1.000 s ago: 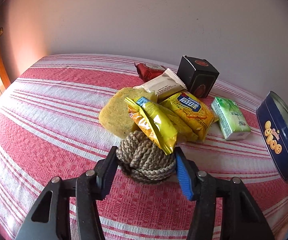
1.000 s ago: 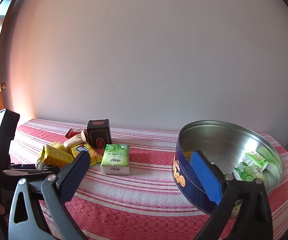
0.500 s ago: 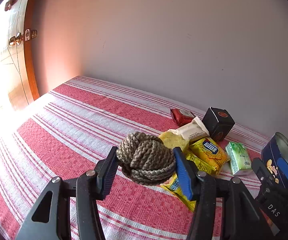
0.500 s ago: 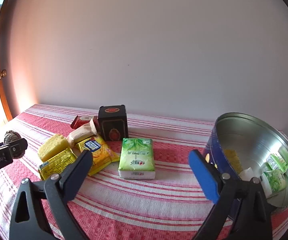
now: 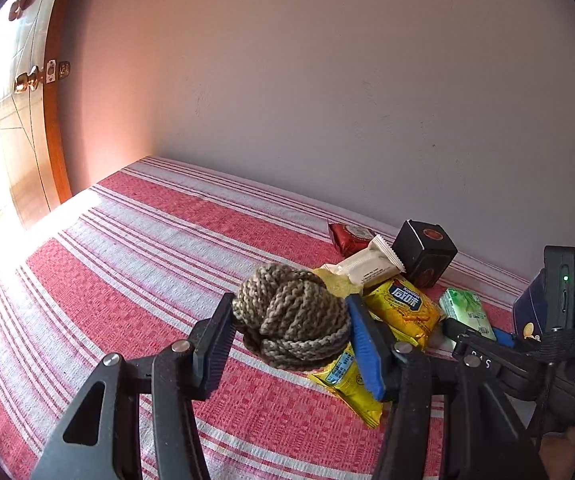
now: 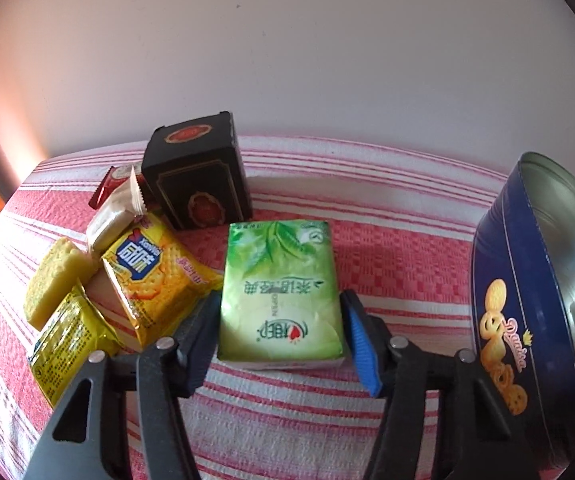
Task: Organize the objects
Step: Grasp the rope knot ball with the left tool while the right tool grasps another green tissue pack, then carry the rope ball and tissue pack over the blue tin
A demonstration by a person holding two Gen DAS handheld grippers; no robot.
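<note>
Left gripper (image 5: pixel 289 322) clamping rope ball (image 5: pixel 291 316), holding it above striped cloth (image 5: pixel 159 240). Right gripper (image 6: pixel 281 334), jaws apart, straddling green tissue pack (image 6: pixel 281 292) lying on cloth beside tin (image 6: pixel 527 292). Step (judged): grasping pack; next, closing jaws, carrying into tin.

From the left we are looking across the green packet (image 5: pixel 466 312); from the right, down on it (image 6: pixel 280 294) closely — both seeing it.
</note>
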